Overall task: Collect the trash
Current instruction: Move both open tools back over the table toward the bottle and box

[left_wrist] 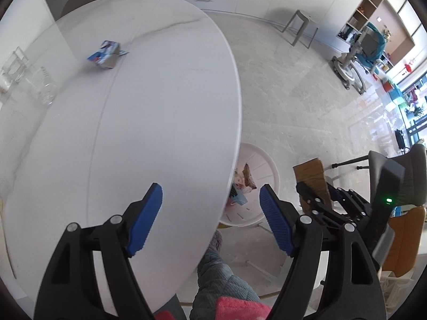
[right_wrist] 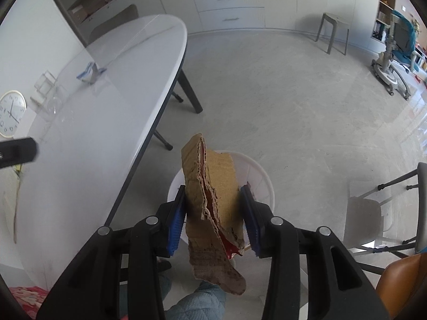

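Observation:
My right gripper (right_wrist: 213,190) is shut on a torn piece of brown cardboard (right_wrist: 213,200) with red inside, held upright over a white round bin (right_wrist: 267,181) on the floor. The left wrist view shows that gripper (left_wrist: 317,192) and its cardboard (left_wrist: 309,173) to the right of the bin (left_wrist: 275,170), which holds several wrappers (left_wrist: 244,178). My left gripper (left_wrist: 210,189) hangs open and empty above the near edge of the white oval table (left_wrist: 133,133). A crumpled blue-and-white carton (left_wrist: 105,54) lies far back on the table (right_wrist: 93,120), also seen as a small carton (right_wrist: 89,73) in the right wrist view.
Clear glass containers (left_wrist: 45,90) stand at the table's left edge, and a wall clock (right_wrist: 10,114) lies beyond. A person's quilted blue legs (left_wrist: 221,280) are beside the bin. A grey stool (right_wrist: 333,32), an orange chair (right_wrist: 400,280) and a teal chair (left_wrist: 371,45) stand on the floor.

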